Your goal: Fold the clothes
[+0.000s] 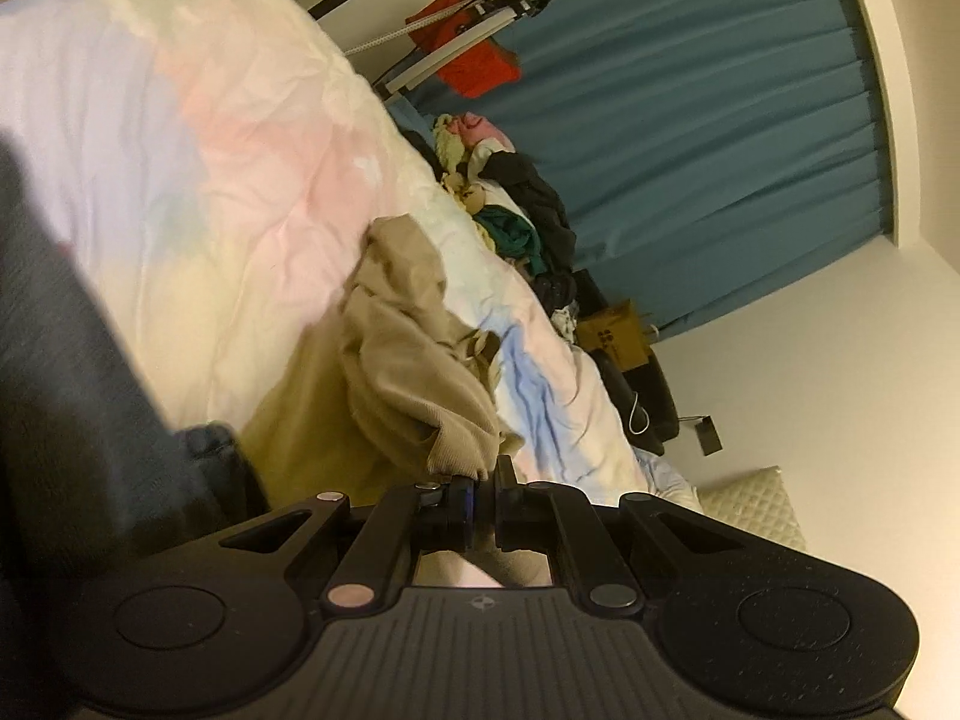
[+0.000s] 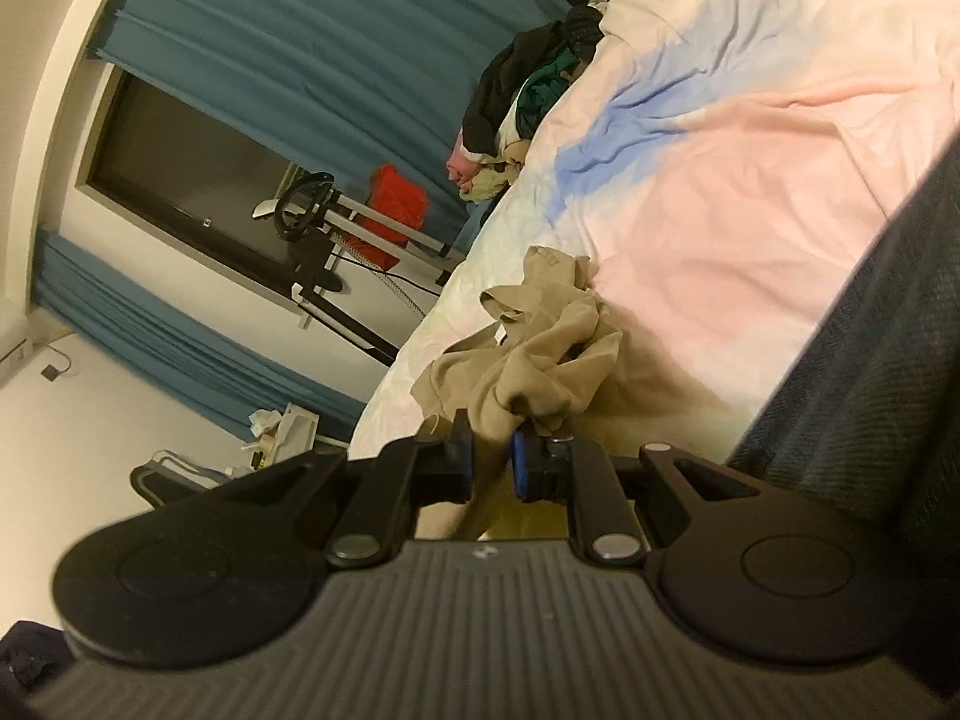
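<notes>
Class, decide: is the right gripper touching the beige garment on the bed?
Touching. The right wrist view shows the beige garment bunched between the right gripper, its fabric pinched by both blue pads.

Crumpled garment [image 1: 408, 360] lies on the bed [image 1: 228, 192], near its front edge. Left gripper [image 1: 483, 480] and right gripper [image 2: 489, 450] each meet the garment's near hem. Clothes pile [image 1: 516, 210] sits at the bed's far edge. Curtain [image 1: 690, 120] hangs behind the pile. Rack [image 2: 336, 222] stands beyond the bed's corner.
</notes>
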A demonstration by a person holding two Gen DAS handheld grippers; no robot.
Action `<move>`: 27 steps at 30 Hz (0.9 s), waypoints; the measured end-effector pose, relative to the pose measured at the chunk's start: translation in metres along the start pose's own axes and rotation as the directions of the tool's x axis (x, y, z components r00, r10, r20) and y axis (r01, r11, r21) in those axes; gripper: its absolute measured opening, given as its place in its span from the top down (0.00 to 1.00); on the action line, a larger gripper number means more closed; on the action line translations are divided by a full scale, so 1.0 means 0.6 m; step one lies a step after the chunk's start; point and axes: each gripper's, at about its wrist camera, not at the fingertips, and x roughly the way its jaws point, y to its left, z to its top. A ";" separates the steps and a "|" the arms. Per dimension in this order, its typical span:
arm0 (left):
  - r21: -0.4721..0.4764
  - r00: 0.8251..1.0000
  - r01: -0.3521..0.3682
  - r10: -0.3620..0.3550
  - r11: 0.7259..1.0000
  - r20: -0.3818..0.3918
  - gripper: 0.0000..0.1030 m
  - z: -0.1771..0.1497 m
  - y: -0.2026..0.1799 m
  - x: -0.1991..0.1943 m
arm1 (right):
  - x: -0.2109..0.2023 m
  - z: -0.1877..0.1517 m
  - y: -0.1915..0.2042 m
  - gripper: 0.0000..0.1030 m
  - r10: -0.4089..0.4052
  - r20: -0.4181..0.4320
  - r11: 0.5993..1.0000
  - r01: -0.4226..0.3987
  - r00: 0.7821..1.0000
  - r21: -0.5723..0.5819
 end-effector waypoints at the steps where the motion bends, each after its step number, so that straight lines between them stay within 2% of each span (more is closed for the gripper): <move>1: 0.001 1.000 -0.003 0.003 1.000 0.003 0.94 0.006 -0.007 0.004 | 0.008 0.010 0.007 0.84 0.010 0.005 1.000 -0.010 1.000 -0.007; 7: 0.014 0.999 -0.030 0.029 0.999 0.022 0.91 0.048 -0.044 0.038 | 0.133 0.098 0.056 0.84 0.007 -0.007 1.000 -0.007 1.000 -0.002; 12: 0.080 0.991 -0.122 0.117 0.989 0.059 0.90 0.116 -0.052 0.161 | 0.282 0.164 0.079 0.83 -0.066 -0.037 0.998 0.065 0.997 -0.015; 15: 0.117 0.982 -0.177 0.168 0.977 0.084 0.89 0.157 -0.057 0.234 | 0.356 0.182 0.050 0.83 -0.112 -0.065 0.993 0.113 0.992 0.020; 18: 0.118 0.974 -0.215 0.205 0.969 0.094 0.90 0.175 -0.031 0.279 | 0.405 0.193 0.011 0.83 -0.106 -0.127 0.993 0.112 0.986 0.036; 21: 0.137 0.962 -0.256 0.238 0.957 0.136 0.92 0.184 -0.013 0.294 | 0.427 0.200 -0.015 0.82 -0.102 -0.157 0.993 0.110 0.982 0.040; 24: 0.112 0.963 -0.248 0.232 0.962 0.138 0.93 0.204 0.002 0.302 | 0.453 0.203 -0.024 0.82 -0.084 -0.184 0.995 0.093 0.979 0.040; 27: 0.141 0.961 -0.254 0.234 0.957 0.145 0.93 0.210 0.007 0.307 | 0.482 0.204 -0.027 0.82 -0.057 -0.211 0.997 0.067 0.976 0.042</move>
